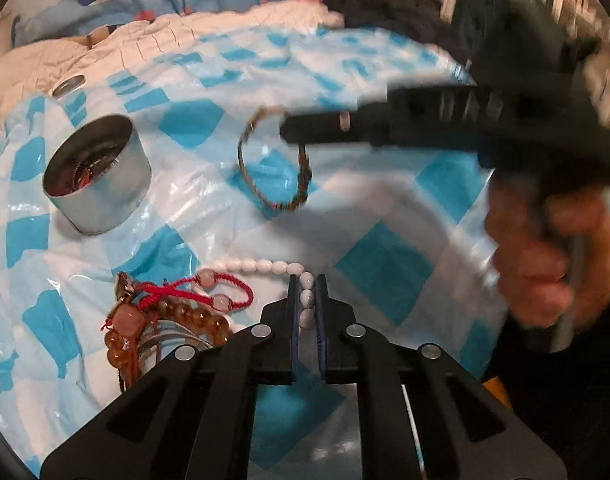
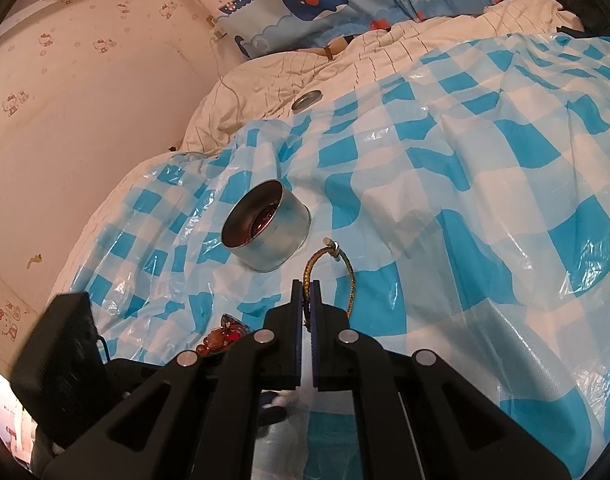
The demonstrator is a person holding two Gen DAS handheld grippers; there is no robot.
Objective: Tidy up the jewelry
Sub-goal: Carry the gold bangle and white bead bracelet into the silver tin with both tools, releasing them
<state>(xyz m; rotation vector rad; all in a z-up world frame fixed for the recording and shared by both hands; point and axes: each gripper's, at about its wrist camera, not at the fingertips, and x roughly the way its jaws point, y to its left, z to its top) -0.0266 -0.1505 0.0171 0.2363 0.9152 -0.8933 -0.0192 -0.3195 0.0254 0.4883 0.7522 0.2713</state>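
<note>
On bed, left wrist view: left tool [image 1: 307, 286] clamps white bead strand [image 1: 265, 266], jaws closed on beads. Lift slow so strand clears red cord and amber beads [image 1: 173, 312] at 9 o'clock; tangle risk. Tin [image 1: 97, 174] at 10 o'clock, jewelry inside.

Right wrist view: right tool [image 2: 306, 292] closed on woven bracelet [image 2: 337, 276], which hangs clear of checked plastic sheet [image 2: 485, 184]. Tin at 11 o'clock, near; path open. Lid [image 2: 307, 101] far at 12.

A blue-and-white checked plastic sheet [image 2: 485, 184] is filling mid-frame; a silver tin [image 2: 271, 226] is shining at centre left; white beads [image 1: 265, 267] and a red cord [image 1: 209, 292] are showing at lower left.
</note>
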